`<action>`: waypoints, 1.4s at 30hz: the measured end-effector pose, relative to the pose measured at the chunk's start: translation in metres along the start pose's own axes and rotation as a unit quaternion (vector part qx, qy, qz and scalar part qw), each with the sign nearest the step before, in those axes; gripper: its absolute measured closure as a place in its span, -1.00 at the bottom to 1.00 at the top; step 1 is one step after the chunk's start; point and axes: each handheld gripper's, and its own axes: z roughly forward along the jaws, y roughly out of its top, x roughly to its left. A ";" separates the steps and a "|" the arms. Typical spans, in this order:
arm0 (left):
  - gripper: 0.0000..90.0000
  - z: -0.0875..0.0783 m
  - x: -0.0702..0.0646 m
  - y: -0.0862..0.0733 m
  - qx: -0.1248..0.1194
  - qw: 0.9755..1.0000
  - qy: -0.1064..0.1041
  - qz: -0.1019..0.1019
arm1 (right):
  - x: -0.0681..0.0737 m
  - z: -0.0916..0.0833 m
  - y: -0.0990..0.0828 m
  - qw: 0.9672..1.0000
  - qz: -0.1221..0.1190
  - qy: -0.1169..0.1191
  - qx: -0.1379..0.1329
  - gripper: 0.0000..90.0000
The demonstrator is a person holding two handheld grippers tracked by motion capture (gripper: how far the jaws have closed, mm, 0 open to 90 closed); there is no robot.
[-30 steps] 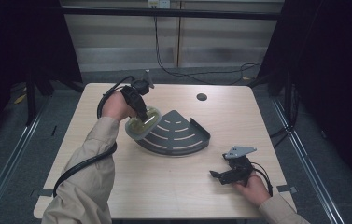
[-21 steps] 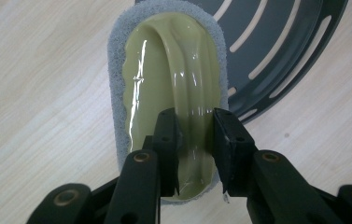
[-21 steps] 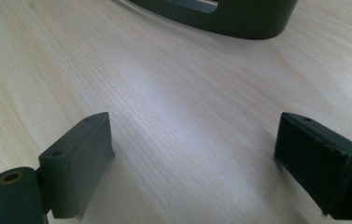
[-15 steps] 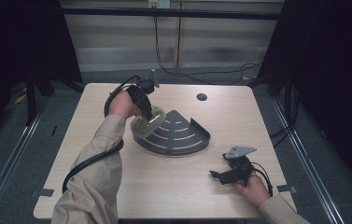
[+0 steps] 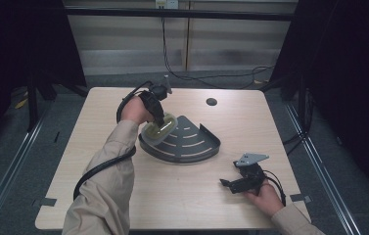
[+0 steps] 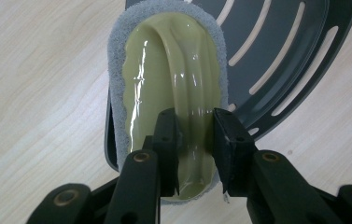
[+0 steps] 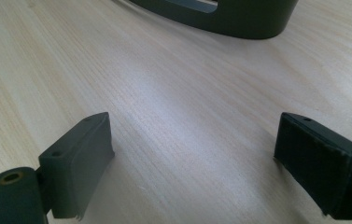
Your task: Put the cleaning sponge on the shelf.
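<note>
Nearest the person, the right gripper (image 5: pixel 227 183) rests low on the table (image 5: pixel 172 196) by its near right edge, held in the right hand (image 5: pixel 265 196); in the right gripper view its jaws stand wide apart over bare wood, with nothing between them. Farther in, at the table's middle, lies a dark fan-shaped slotted rack (image 5: pixel 187 142). At the rack's left corner the left gripper (image 6: pixel 194 140) pinches the raised handle of a pale green scrubber (image 6: pixel 173 79) with a grey pad; the scrubber overlaps the rack's edge. Beyond, a small dark hole (image 5: pixel 211 102) sits in the tabletop.
</note>
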 end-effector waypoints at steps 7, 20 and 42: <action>0.60 0.010 -0.002 0.004 0.002 1.000 -0.006 0.003 | 0.000 0.000 0.000 1.000 -0.001 0.000 0.000 -0.76; 0.60 0.019 -0.002 0.007 0.001 1.000 -0.006 0.009 | 0.000 0.000 0.000 1.000 -0.001 0.000 0.000 -0.76; 0.60 0.043 0.005 0.006 0.002 1.000 -0.012 0.008 | 0.000 0.000 0.000 1.000 -0.001 -0.001 -0.002 -0.76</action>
